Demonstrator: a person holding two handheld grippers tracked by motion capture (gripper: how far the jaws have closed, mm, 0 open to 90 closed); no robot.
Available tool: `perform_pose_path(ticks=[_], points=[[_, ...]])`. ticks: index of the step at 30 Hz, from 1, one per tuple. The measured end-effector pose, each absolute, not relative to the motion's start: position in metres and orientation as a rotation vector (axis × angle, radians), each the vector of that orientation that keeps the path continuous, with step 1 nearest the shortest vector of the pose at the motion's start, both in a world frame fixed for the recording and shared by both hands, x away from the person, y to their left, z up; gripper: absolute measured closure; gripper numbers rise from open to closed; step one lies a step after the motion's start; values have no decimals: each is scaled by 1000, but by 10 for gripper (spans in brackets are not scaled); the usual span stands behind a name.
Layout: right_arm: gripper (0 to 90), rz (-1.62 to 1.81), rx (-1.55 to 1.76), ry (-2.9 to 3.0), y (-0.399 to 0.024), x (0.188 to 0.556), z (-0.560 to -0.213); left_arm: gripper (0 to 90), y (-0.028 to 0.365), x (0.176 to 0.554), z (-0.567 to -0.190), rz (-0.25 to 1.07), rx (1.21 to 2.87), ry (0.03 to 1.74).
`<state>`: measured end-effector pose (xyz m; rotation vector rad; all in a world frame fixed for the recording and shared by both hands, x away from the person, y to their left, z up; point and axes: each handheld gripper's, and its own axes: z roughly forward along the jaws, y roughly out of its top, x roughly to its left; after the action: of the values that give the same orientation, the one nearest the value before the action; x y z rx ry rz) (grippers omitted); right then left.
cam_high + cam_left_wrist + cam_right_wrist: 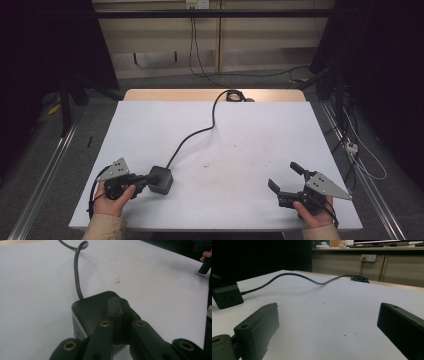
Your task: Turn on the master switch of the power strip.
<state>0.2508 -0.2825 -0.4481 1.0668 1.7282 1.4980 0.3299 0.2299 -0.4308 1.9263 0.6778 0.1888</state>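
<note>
A black power cube sits on the white table top at the near left. Its black cable runs to a coil at the far edge. My left gripper is shut, jaws pressed together, tips lying over the cube's top; nothing shows between them. My right gripper rests at the near right, open, with bare table between its jaws.
The wooden table edge shows beyond the white cover. Metal rails run along the floor on both sides. A white socket strip with cables lies on the floor at the right. A wall outlet stands behind.
</note>
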Motion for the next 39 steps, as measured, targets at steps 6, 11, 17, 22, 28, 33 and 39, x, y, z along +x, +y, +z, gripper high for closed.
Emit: perform_pose_path(ticks=[6,11,17,22,28,33,39], points=[[33,1497,1068,1728,-283,251,-448,900,229,329,-430,203,1938,674],[33,1496,1069,1726,-283,251,-448,900,227,329,-428,219,1959,664],[33,1495,1067,1724,-283,250,-448,900,222,328,-426,265,1987,650],[33,1493,1070,1721,-283,250,-448,900,222,328,-426,270,1994,643],[33,1491,1074,1715,-284,249,-448,900,222,327,-426,282,2001,641],[32,1495,1072,1710,-285,249,-447,900,221,327,-427,286,1988,652],[31,1501,1063,1719,-283,250,-447,892,222,328,-426,261,1965,662]])
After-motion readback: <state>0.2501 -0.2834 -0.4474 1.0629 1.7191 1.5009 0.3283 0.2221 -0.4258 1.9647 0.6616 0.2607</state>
